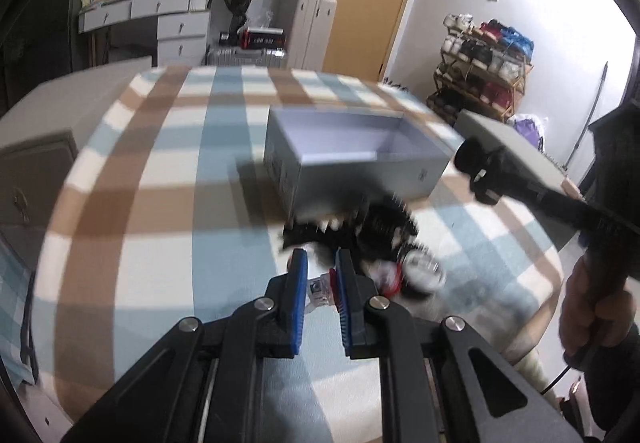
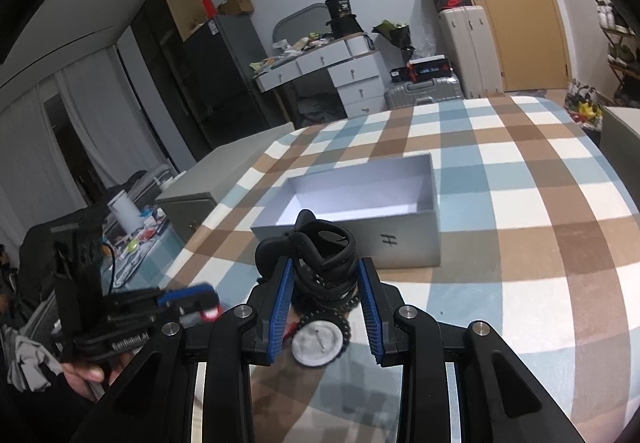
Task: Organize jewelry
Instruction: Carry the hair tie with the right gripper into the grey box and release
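Left gripper (image 1: pixel 321 275), blue ribbed pads: closed tight on a small clear packet with a red-and-white piece inside (image 1: pixel 320 289), held up off the checked blue, brown and white cloth (image 1: pixel 160 171). Frame is blurred; cannot tell what the piece is.

Just beyond its tips, a loose pile of black jewelry and hair pieces (image 1: pixel 360 231) lies on the cloth, with a round white disc ringed in black beads (image 2: pixel 318 343) beside it.

Behind the pile: an open grey cardboard box with a white inside (image 2: pixel 404 243), nothing visible in it.

Right gripper (image 2: pixel 325 279): jaws part-way closed, clamped on a black plastic claw hair clip (image 2: pixel 316 243), with black beaded loops hanging below it between the pads. The clip is held above the pile, in front of the box's near wall.

Each gripper's handle sits in a person's hand (image 1: pixel 592 307).
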